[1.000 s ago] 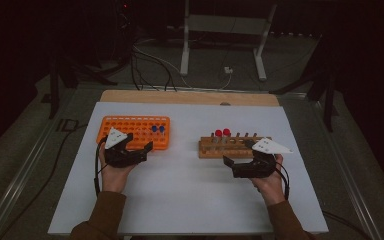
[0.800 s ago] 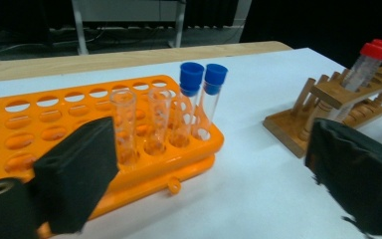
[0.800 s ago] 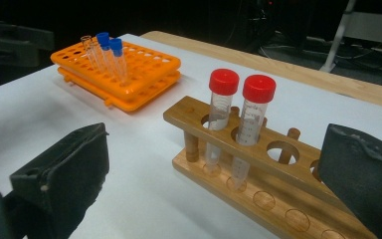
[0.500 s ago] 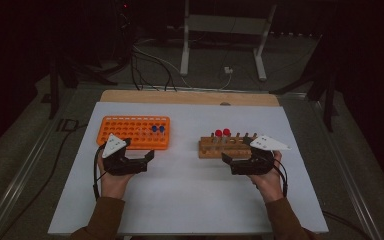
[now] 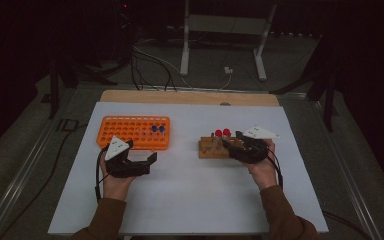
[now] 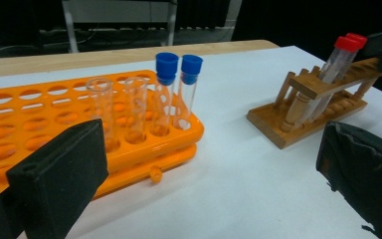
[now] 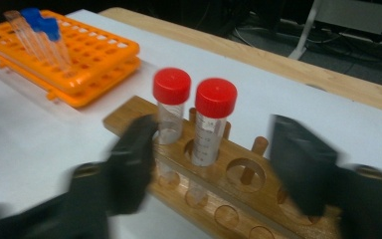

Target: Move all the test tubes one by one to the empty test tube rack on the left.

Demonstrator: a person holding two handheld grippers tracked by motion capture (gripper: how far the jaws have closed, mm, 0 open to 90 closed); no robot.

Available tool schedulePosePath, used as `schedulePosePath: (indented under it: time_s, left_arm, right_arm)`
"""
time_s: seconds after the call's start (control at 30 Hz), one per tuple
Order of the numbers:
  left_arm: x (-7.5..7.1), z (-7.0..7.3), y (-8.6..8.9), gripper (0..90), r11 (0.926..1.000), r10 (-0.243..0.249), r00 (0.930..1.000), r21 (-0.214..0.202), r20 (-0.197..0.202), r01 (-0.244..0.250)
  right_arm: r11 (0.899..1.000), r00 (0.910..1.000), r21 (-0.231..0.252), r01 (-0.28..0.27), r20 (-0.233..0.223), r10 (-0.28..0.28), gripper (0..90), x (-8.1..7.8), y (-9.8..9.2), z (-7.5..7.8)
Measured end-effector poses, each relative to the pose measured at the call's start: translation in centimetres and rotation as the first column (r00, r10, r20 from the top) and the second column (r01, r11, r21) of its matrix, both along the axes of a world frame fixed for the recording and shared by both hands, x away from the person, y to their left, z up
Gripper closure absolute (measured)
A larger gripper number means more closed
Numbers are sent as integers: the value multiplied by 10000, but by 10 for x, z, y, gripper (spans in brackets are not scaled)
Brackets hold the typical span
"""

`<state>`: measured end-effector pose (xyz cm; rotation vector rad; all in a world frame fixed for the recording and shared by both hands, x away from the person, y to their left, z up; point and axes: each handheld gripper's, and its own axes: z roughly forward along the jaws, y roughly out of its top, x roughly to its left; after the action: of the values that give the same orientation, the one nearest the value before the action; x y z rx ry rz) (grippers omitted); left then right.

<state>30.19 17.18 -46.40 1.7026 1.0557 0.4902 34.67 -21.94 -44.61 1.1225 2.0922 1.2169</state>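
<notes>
A: We have the right gripper (image 7: pixel 214 164) at the wooden rack (image 7: pixel 214 194), jaws partly spread and just been closing. Nearer red-capped tube (image 7: pixel 214 124) stands between them, pads not on it. The view is blurred.

B: Agreed. The second red-capped tube (image 7: pixel 171 102) sits just left of it in the same rack, beside the left jaw. Both are upright in their holes.

A: From above, we see the right gripper (image 5: pixel 235 144) over the rack's right part, with the wooden rack (image 5: pixel 209 147) right of centre on the white table (image 5: pixel 190 200).

B: Left gripper (image 6: pixel 204 199): jaws spread wide, nothing between them, just opened out. In the high view, the left gripper (image 5: pixel 142 162) sits near the orange rack (image 5: pixel 135 132), just clear of its near edge.

A: The orange rack holds two blue-capped tubes (image 6: pixel 179 89) side by side at its right end, with two uncapped clear tubes (image 6: pixel 117 112) to their left.

B: The racks are well apart.
</notes>
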Motion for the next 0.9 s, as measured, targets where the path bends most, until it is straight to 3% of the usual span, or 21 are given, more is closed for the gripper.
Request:
schedulePosePath:
  time_s: [0.13, 0.3, 0.47, 0.63, 0.8, 0.9]
  left_arm:
    - [-1, 1, -6, 3, 9999, -149, 9999, 66, 34, 149]
    - [-1, 3, -15, 3, 9991, -403, 9992, 90, 40, 402]
    - [0, 4, -22, 4, 9976, -678, 9977, 157, -5, 678]
    - [0, 7, -33, 4, 9946, -1003, 9949, 254, 23, 1003]
    - [0, 14, -50, 11, 9889, -1444, 9893, 394, 203, 1435]
    - [1, 18, -64, 28, 9845, -1724, 9844, 399, 352, 1710]
  right_arm:
    - [9999, 9999, -85, 57, -86, -58, 610, 9, 2, -7]
    - [10000, 9996, 6, -44, -271, 44, 687, 17, 8, -14]
    - [9999, 9999, -20, -137, 10, 137, 747, 15, 11, -13]
    - [9988, 9981, 484, -116, 603, 87, 746, 8, 3, 5]
    - [9968, 9898, 784, -126, 1424, 13, 747, -5, -1, 34]
    - [9960, 9873, 831, -340, 1572, 206, 746, -15, 0, 46]
